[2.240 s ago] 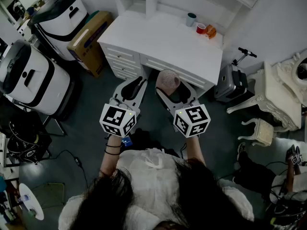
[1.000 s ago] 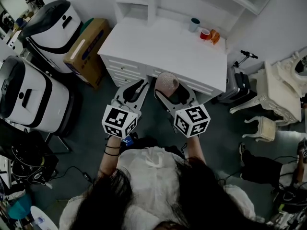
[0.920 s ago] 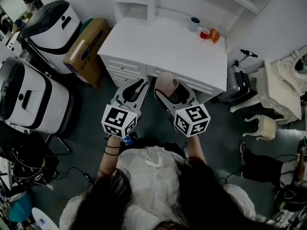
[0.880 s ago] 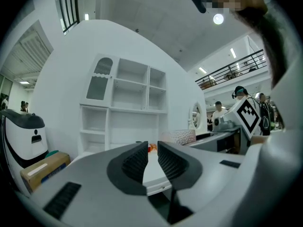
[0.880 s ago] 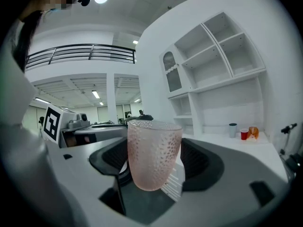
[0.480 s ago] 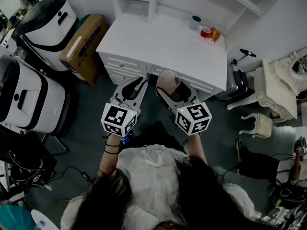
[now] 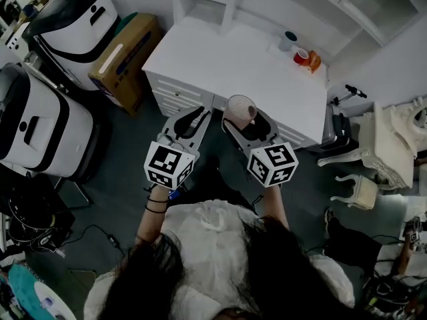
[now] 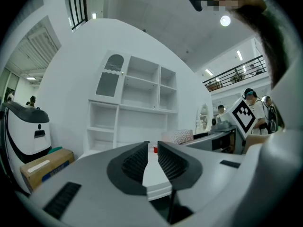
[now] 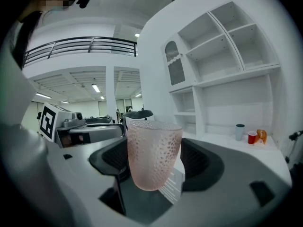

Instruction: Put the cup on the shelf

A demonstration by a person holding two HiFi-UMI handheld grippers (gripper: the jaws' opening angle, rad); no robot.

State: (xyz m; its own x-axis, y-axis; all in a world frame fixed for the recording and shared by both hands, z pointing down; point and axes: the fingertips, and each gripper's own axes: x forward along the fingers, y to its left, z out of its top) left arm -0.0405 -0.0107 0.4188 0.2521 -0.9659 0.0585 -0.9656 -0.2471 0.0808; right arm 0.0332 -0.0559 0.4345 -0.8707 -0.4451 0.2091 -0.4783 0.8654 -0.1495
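A pink dimpled cup [image 9: 153, 153] stands upright between the jaws of my right gripper [image 9: 156, 157], which is shut on it; in the head view this cup [image 7: 239, 111] hangs just before the front edge of the white desk [image 7: 220, 62]. My left gripper [image 7: 189, 120] is beside it on the left, shut with nothing in it; its jaws [image 8: 150, 161] nearly touch. The white shelf unit [image 9: 222, 74] rises behind the desk, its compartments bare. The shelf unit [image 8: 137, 108] also shows in the left gripper view.
A grey-blue cup [image 7: 288, 41], a red cup [image 7: 301, 57] and an orange thing [image 7: 313, 61] stand at the desk's far right. A cardboard box [image 7: 123, 60] and white machines [image 7: 70, 25] stand to the left. A scooter [image 7: 337, 125] and an ornate white chair [image 7: 393, 135] are on the right.
The view has shifted, and the desk and shelves now sit further right and closer. Both grippers keep their pose; the cup stays held in the right one.
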